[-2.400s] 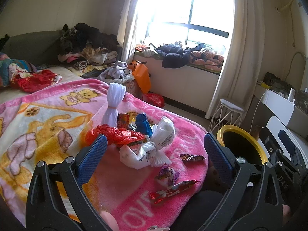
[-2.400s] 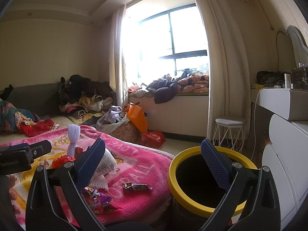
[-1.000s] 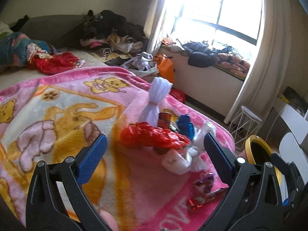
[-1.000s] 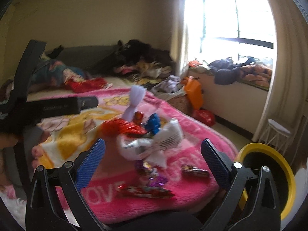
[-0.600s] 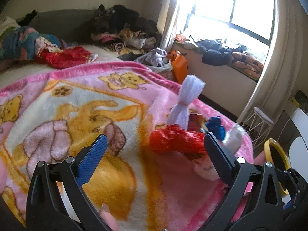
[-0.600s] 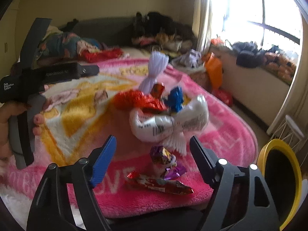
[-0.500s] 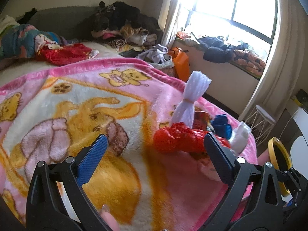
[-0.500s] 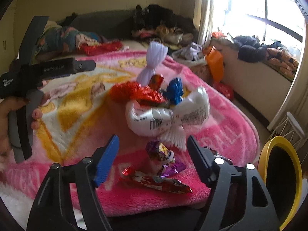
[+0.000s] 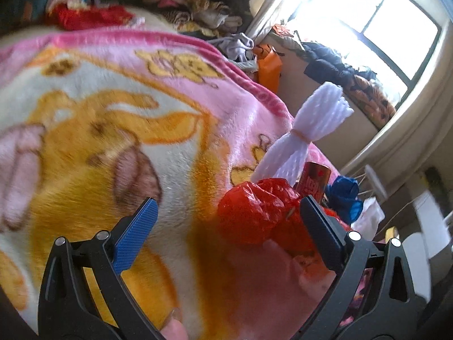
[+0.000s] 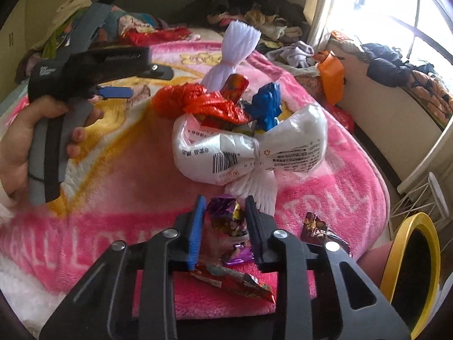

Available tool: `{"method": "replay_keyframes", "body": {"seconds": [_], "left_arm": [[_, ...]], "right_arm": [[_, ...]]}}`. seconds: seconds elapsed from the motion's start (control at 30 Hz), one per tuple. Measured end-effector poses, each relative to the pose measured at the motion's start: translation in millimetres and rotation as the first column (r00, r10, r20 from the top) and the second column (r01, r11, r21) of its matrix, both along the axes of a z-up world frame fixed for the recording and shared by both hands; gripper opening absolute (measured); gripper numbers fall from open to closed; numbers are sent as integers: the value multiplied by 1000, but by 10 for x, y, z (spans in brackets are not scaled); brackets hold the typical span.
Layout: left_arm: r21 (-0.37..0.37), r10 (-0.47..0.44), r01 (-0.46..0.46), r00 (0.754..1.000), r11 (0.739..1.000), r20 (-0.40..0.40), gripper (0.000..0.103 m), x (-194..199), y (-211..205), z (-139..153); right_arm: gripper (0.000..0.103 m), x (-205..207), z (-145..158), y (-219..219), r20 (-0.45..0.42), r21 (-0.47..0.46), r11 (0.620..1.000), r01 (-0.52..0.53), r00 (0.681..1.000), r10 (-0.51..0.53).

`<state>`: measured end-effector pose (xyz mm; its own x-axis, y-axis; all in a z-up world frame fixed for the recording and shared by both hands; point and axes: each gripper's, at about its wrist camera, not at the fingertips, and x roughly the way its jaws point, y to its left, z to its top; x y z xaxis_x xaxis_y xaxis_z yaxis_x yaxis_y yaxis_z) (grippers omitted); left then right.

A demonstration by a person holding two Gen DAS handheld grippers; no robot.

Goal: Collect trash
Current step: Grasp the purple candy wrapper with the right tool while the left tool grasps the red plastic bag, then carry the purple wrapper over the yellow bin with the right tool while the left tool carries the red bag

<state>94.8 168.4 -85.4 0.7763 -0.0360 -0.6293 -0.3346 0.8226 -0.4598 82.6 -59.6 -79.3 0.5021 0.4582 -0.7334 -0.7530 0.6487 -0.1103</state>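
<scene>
A pile of trash lies on the pink blanket (image 10: 127, 198): a white plastic bag (image 10: 249, 153), a red plastic bag (image 10: 203, 102), a blue wad (image 10: 266, 104), a white foam net (image 10: 232, 53). My right gripper (image 10: 225, 215) has its jaws nearly closed around a purple candy wrapper (image 10: 226, 216), the pads close to its sides; contact is unclear. A red wrapper (image 10: 235, 283) lies below it. My left gripper (image 9: 226, 226) is open, its right finger beside the red plastic bag (image 9: 254, 212).
A yellow-rimmed black bin (image 10: 416, 269) stands at the bed's right corner. Another wrapper (image 10: 317, 229) lies near the blanket edge. Clothes are piled at the bed's far side (image 10: 254, 5) and on the windowsill (image 10: 396, 65). A white stool (image 10: 424, 195) stands by the wall.
My right gripper moved down to the purple wrapper and narrowed its jaws around it. My left gripper moved closer to the red plastic bag, still open.
</scene>
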Motion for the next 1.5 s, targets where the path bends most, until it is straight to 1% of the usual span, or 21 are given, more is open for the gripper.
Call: {"method": "replay_keyframes", "body": {"seconds": [0.1, 0.13, 0.17, 0.23, 0.3, 0.37, 0.4, 0.43, 0.47, 0.5, 0.57, 0.67, 0.77, 0.87, 1.07, 1.2, 1.27, 1.5], "left_arm": [[-84, -9, 10, 1000, 996, 12, 89, 35, 12, -98], [-103, -13, 14, 1000, 995, 13, 85, 43, 7, -122], [-119, -16, 17, 1000, 993, 14, 79, 46, -2, -139], [-142, -18, 20, 1000, 990, 12, 72, 57, -21, -149], [-152, -25, 28, 1000, 988, 16, 67, 64, -44, -155], [-161, -32, 36, 999, 986, 22, 58, 64, -57, -159], [-163, -35, 38, 999, 986, 20, 56, 72, -62, -156], [-167, -36, 39, 999, 985, 21, 51, 74, -71, -150], [-170, -39, 42, 999, 985, 23, 44, 79, -81, -143], [-169, -42, 45, 999, 985, 24, 41, 86, -92, -135], [-158, -53, 57, 998, 986, 29, 25, 106, -119, -97], [-133, -66, 71, 997, 989, 42, 14, 106, -166, -30], [-110, -77, 84, 995, 990, 71, 11, 90, -197, 75], [-73, -89, 98, 989, 993, 115, 11, 29, -266, 246], [9, -135, 136, 971, 991, 198, 11, -102, -450, 623], [66, -159, 148, 963, 987, 218, 11, -152, -563, 789], [107, -172, 152, 959, 983, 223, 11, -183, -646, 867], [156, -239, 205, 940, 966, 242, 11, -242, -889, 981]], "right_arm": [[26, 25, 20, -11, 9, 18, 1000, -6, 1000, 6], [26, 36, 38, -42, 12, 34, 999, -2, 1000, 1], [26, 50, 51, -61, 10, 48, 999, 3, 1000, -4], [26, 77, 90, -118, 2, 80, 997, 16, 1000, -16], [26, 107, 125, -199, -4, 117, 992, 41, 999, -41], [26, 121, 155, -252, -4, 147, 987, 60, 998, -60], [25, 125, 174, -276, -2, 159, 985, 71, 997, -72], [25, 133, 190, -304, -2, 172, 982, 80, 997, -81], [25, 134, 209, -329, -1, 185, 978, 92, 996, -94], [25, 133, 222, -345, -1, 195, 975, 102, 995, -104], [25, 154, 248, -372, -6, 217, 969, 117, 993, -118], [25, 155, 284, -418, -8, 243, 960, 137, 990, -139], [25, 170, 304, -471, -25, 274, 949, 153, 988, -152], [25, 159, 324, -513, -32, 304, 938, 168, 986, -166], [25, 158, 399, -610, -48, 365, 909, 203, 979, -199], [25, 143, 476, -708, -41, 403, 885, 232, 971, -236], [25, 146, 524, -771, -39, 421, 873, 246, 966, -254], [25, 179, 658, -1052, -23, 477, 825, 302, 943, -331]]}}
